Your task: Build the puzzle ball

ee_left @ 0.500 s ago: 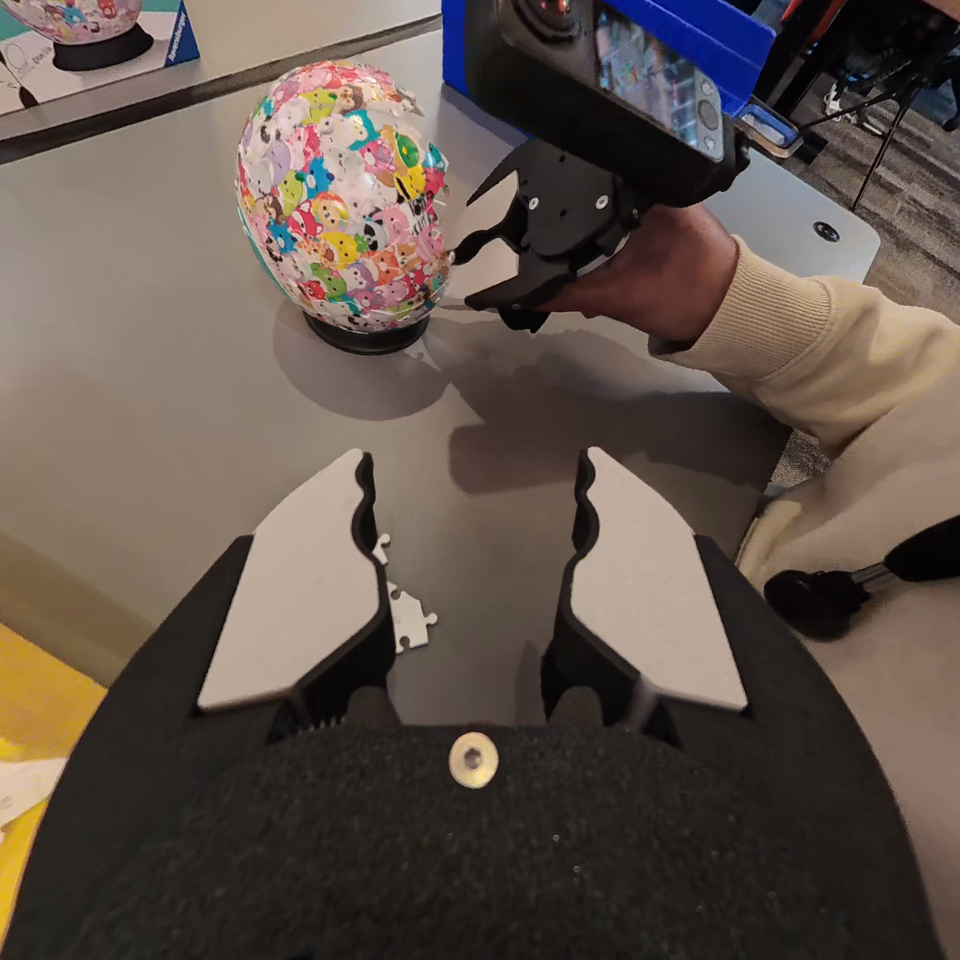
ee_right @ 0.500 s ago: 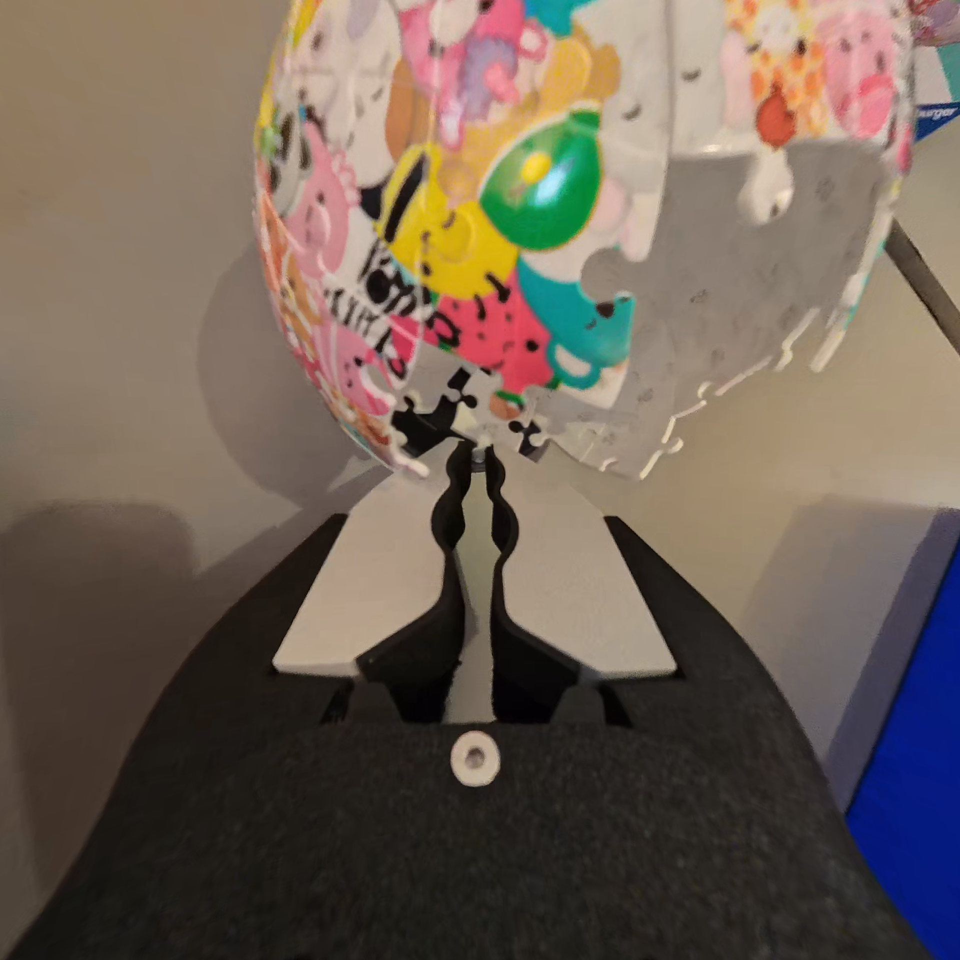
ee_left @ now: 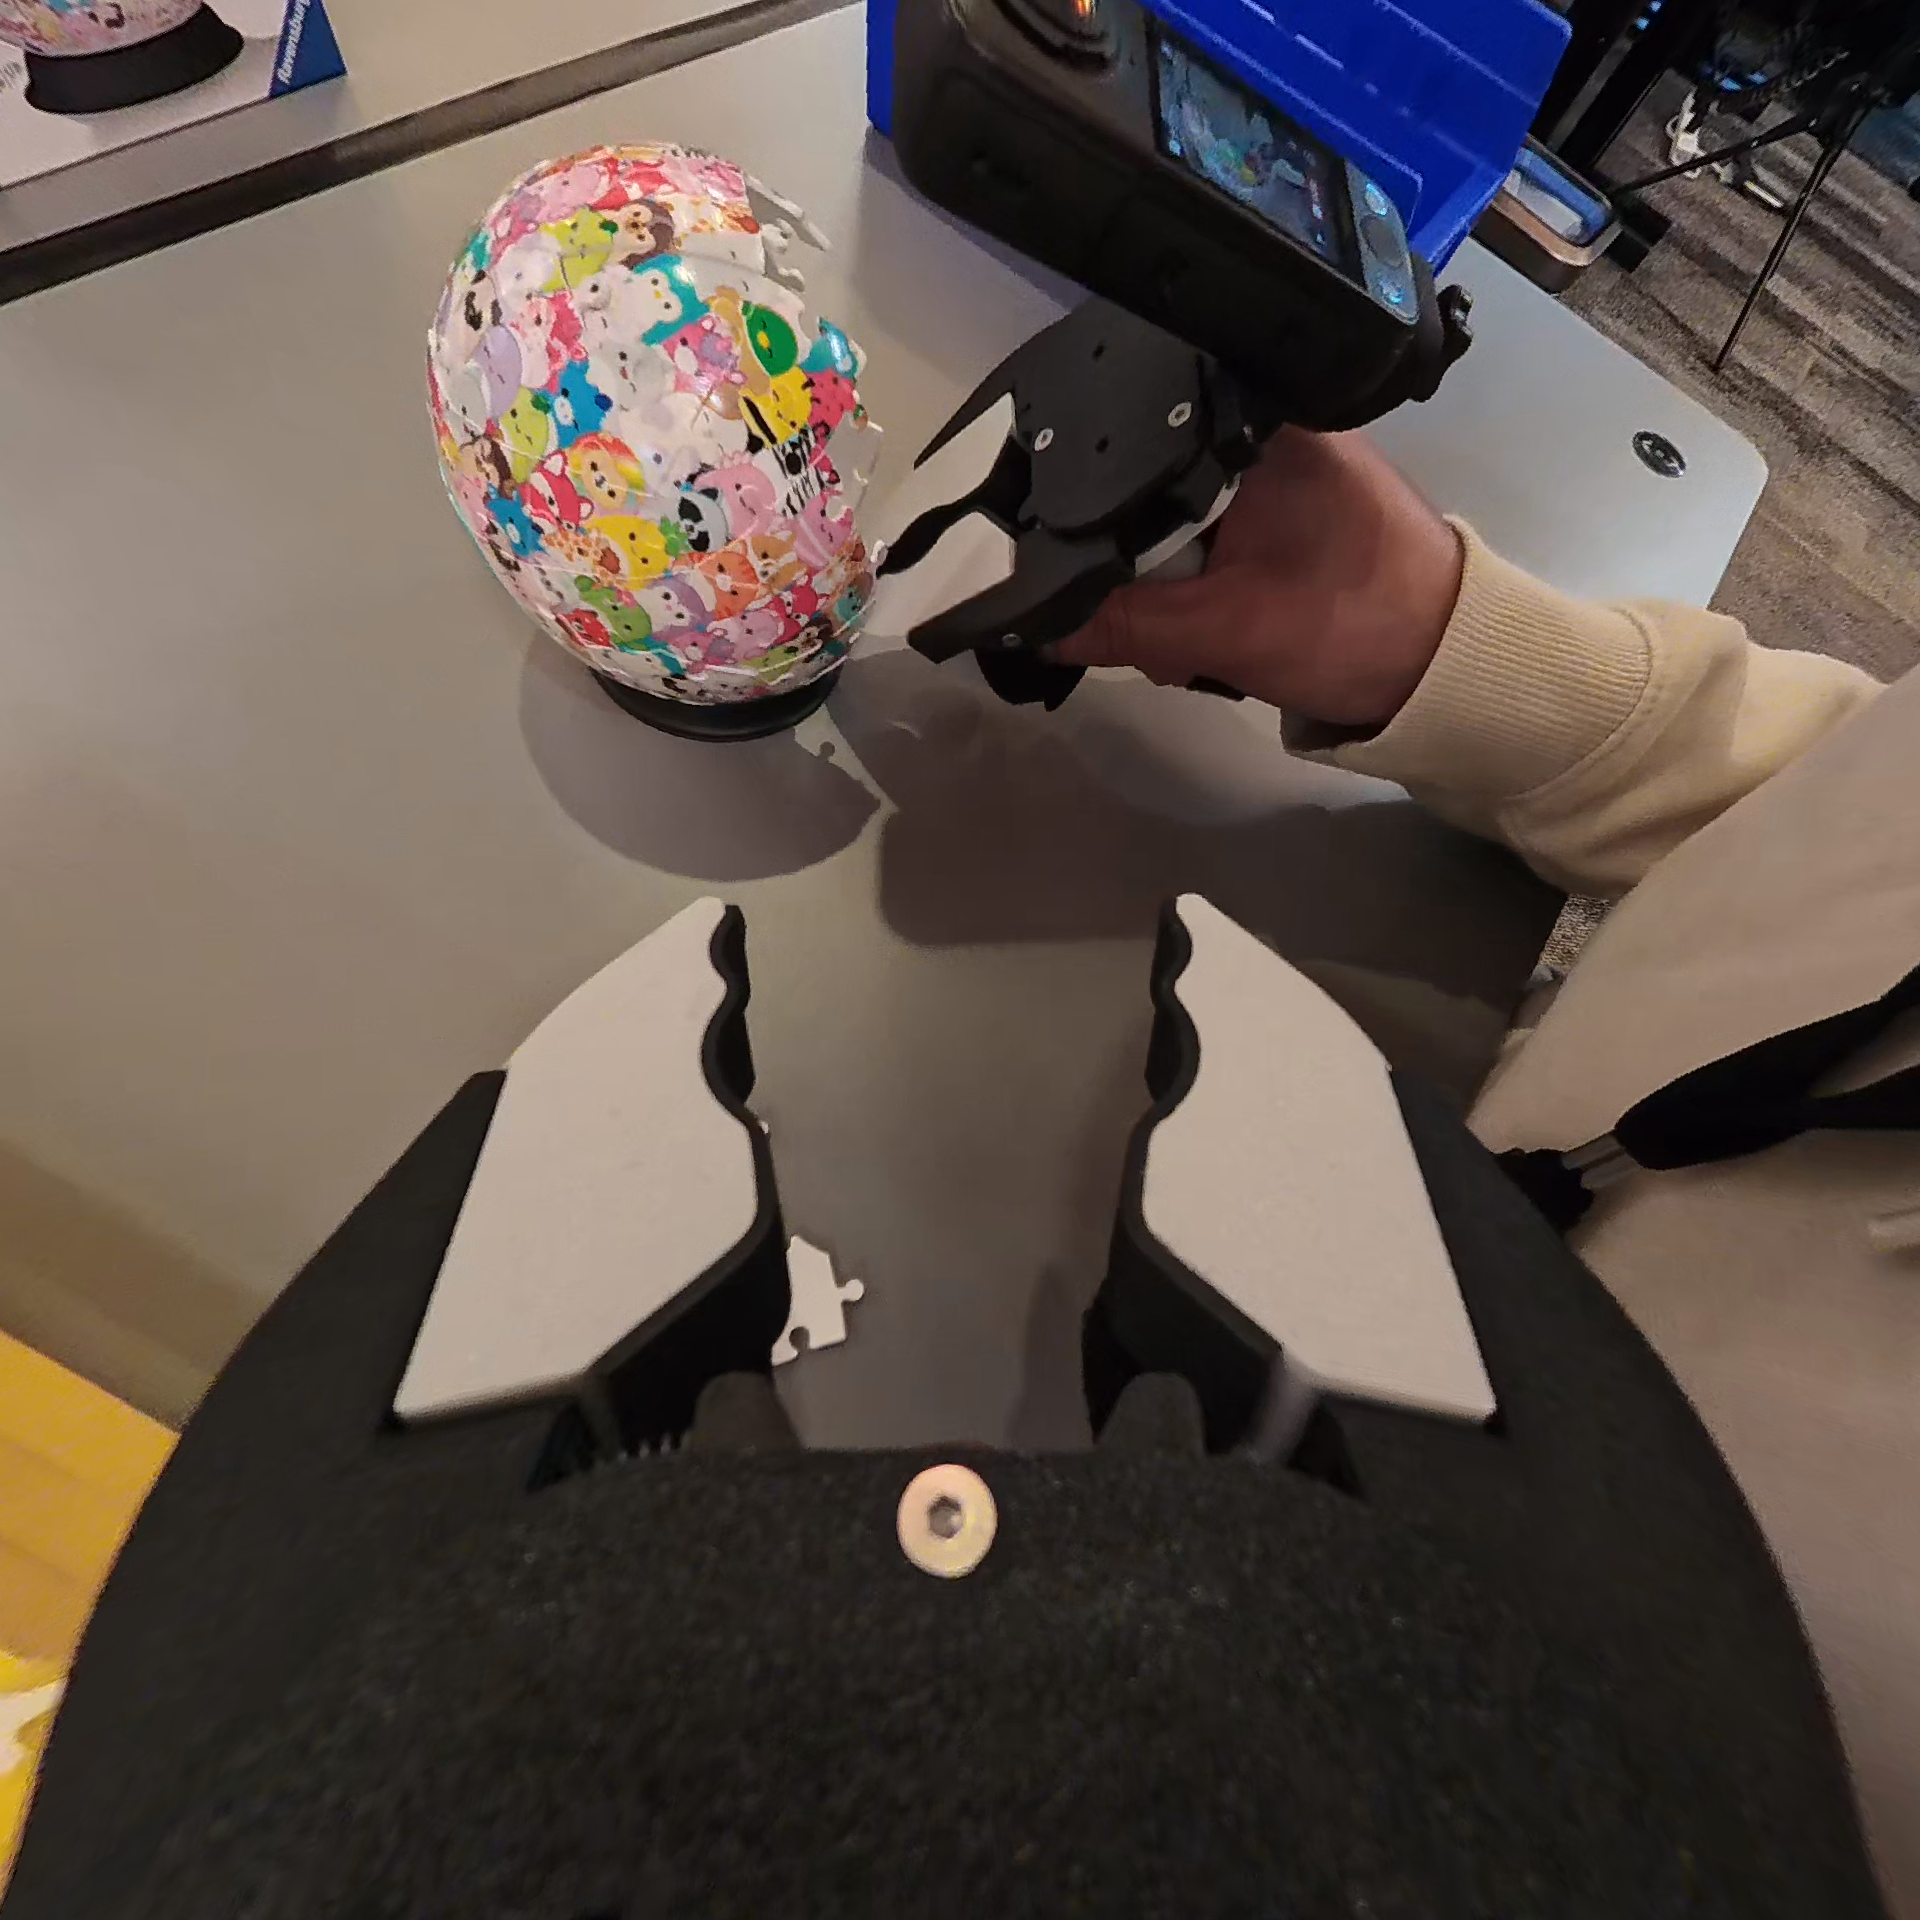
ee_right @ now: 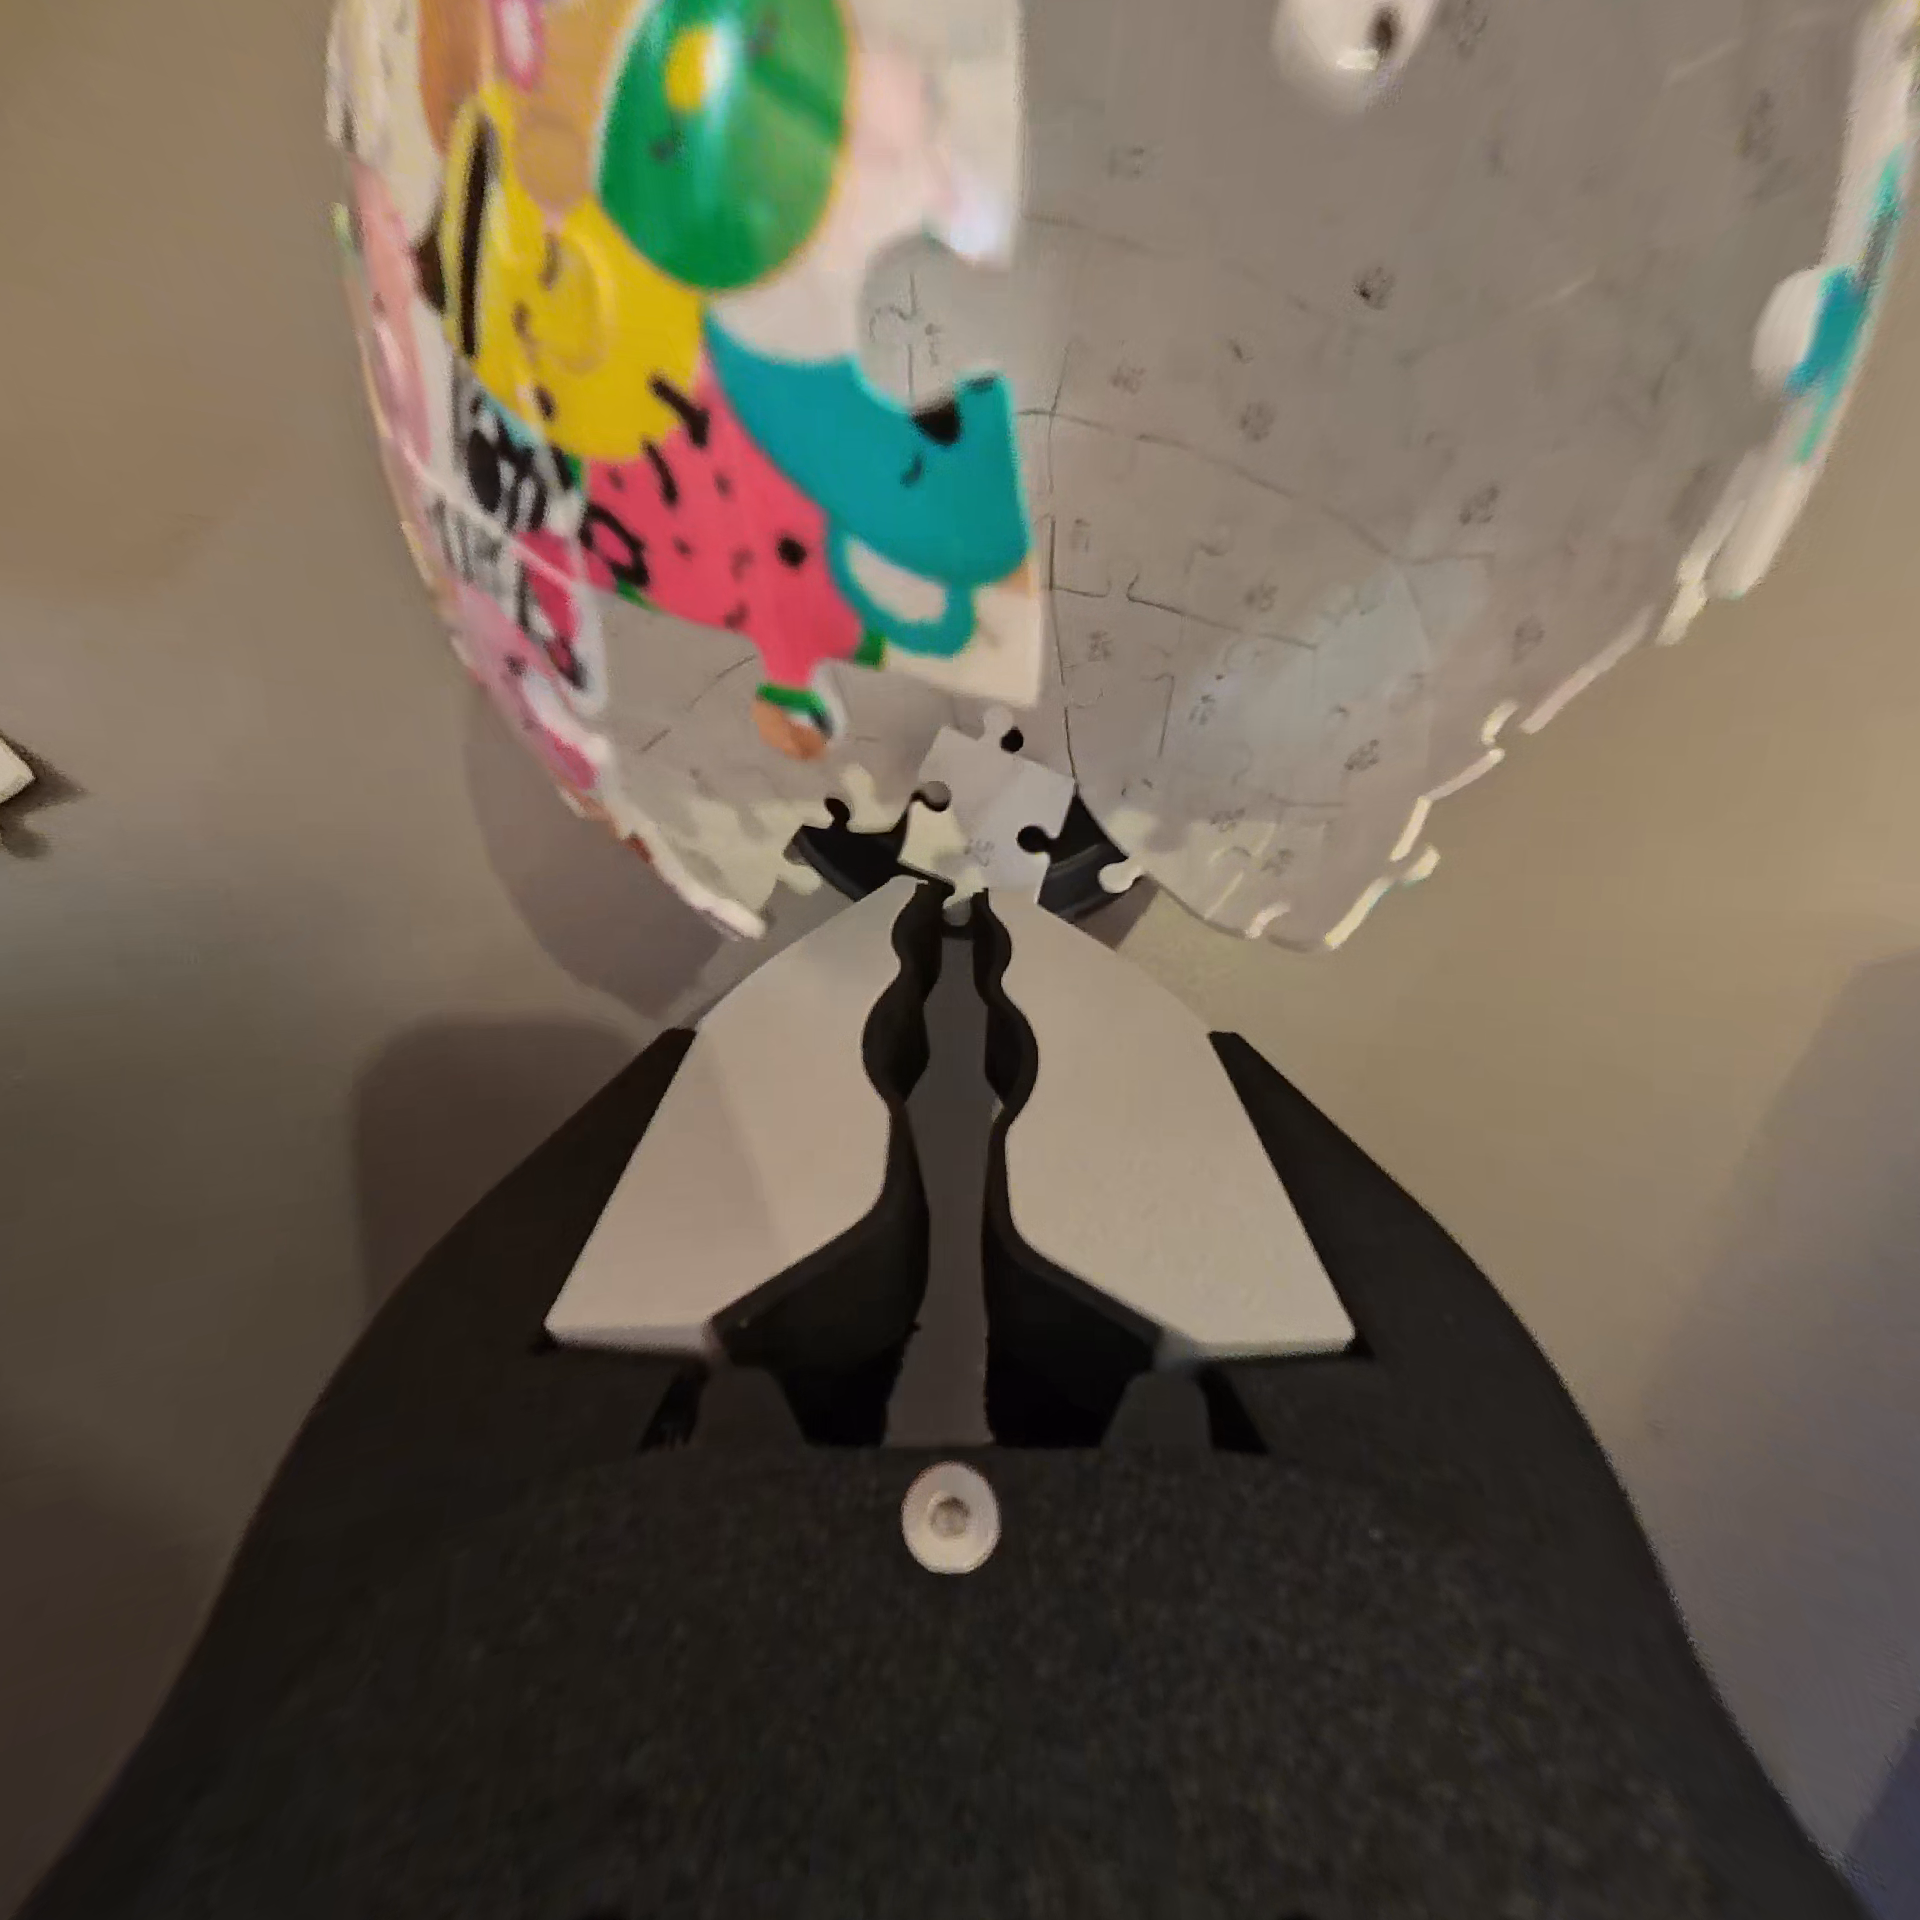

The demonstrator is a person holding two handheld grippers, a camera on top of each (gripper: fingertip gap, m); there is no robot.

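Note:
The colourful puzzle ball stands on a black stand on the grey table. Its right side is open, and the right wrist view shows the grey inside. My right gripper is shut on a white puzzle piece and holds it at the ball's lower open edge, just above the stand. It also shows in the left wrist view, touching the ball's right side. My left gripper is open and empty above the table, with a loose white piece beside its left finger.
A blue bin stands behind the right gripper. The puzzle box lies at the back left. A yellow surface is beyond the table's near-left edge. A cream sleeve reaches in from the right. Another loose piece lies left of the ball.
My right gripper has moved closer to the ball with the piece, so that it now sits at the lower open edge. My left gripper has barely moved and stays open.

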